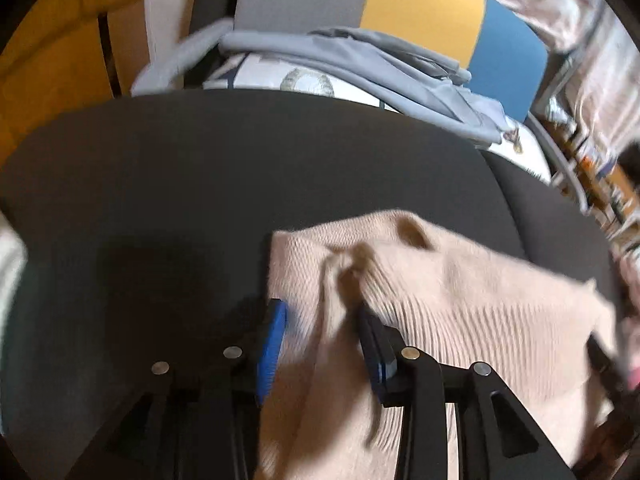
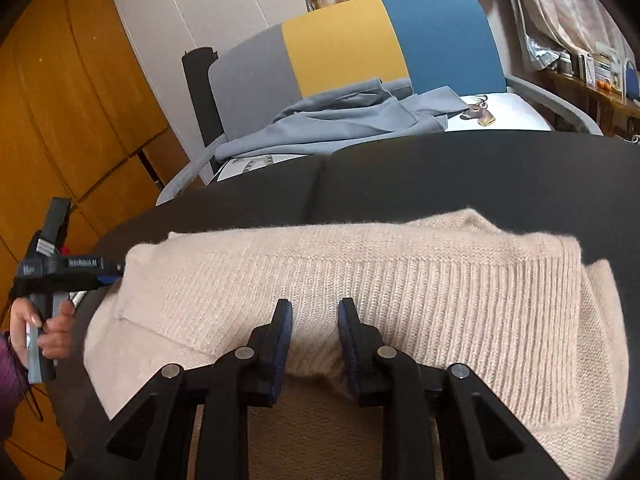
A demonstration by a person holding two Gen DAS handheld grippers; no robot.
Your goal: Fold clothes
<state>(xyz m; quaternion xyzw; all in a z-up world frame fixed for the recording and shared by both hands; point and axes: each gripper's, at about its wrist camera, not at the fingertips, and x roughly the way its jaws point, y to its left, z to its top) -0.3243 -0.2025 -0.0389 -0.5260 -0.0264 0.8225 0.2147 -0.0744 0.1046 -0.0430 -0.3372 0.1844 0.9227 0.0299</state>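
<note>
The sweater [image 2: 360, 280] lies folded on the counter [image 2: 440, 168], along its near edge and toward the right side. Beyond the counter's far edge stands a chair [image 2: 344, 40], with a garment [image 2: 340, 124] heaped on a cushion [image 2: 508, 112] on its seat. The left gripper [image 2: 108, 272] sits at the sweater's left end, near the counter's left edge.

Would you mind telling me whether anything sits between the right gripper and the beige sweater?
Nothing visible does. The right gripper hovers directly over the beige sweater, its jaws apart with only knit fabric beneath, on the black surface.
</note>
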